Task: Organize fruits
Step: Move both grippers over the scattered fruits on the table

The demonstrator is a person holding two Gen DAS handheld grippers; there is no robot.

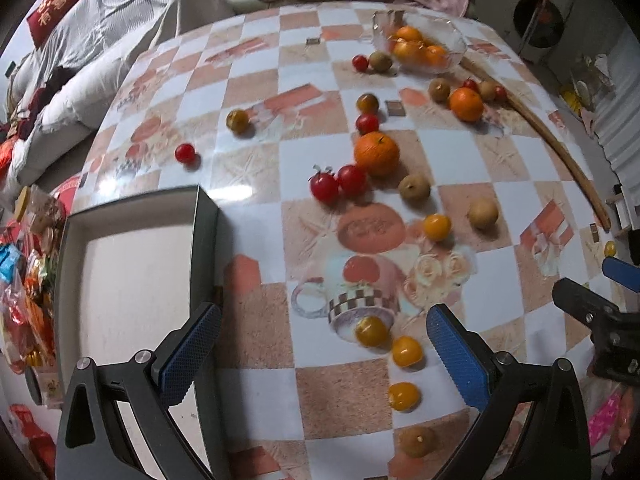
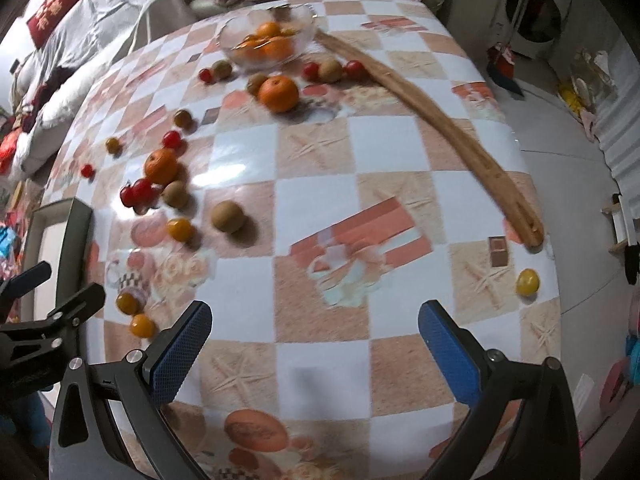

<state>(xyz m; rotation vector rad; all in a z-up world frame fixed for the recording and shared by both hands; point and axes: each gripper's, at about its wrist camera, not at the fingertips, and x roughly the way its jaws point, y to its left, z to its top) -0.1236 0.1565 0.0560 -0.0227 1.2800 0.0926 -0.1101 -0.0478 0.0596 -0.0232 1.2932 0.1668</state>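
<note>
Fruit lies scattered over a checked tablecloth. My left gripper is open low over the near table, with yellow tomatoes just ahead between its fingers. An orange, red tomatoes and brown round fruits lie further out. A glass bowl at the back holds several oranges. An empty grey box sits at the left. My right gripper is open over bare cloth, holding nothing. In its view are an orange, a brown fruit, the bowl and a lone yellow tomato.
A long wooden stick lies diagonally across the right side of the table. Small brown blocks sit on the cloth. The table's right edge drops to the floor. A sofa with bedding and clothes stands behind. Snack packets lie left of the box.
</note>
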